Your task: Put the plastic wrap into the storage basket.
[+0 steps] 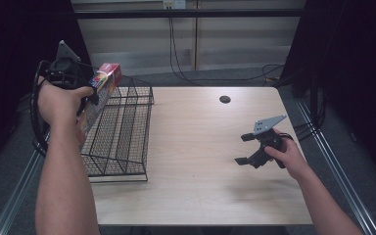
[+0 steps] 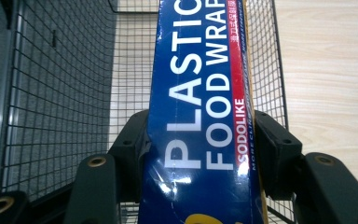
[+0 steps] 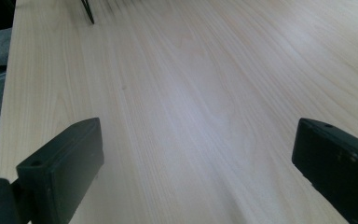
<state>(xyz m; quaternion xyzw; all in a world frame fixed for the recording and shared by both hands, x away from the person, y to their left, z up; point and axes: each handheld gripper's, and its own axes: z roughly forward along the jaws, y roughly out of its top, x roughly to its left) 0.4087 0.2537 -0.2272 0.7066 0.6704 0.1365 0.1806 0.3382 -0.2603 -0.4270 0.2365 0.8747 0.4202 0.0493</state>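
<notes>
Over the basket (image 1: 120, 134), at the table's left edge, the box (image 1: 100, 93) of plastic food wrap hangs tilted, its red end up and away from the person. The left gripper (image 1: 85, 100) clamps it: in the left gripper view both black jaws press the long sides of the blue box (image 2: 200, 116), with the basket's mesh (image 2: 65, 93) below. Well apart to the right, the right gripper (image 1: 247, 149) hovers low over the bare table (image 1: 200, 161), its jaws spread wide with nothing between them.
</notes>
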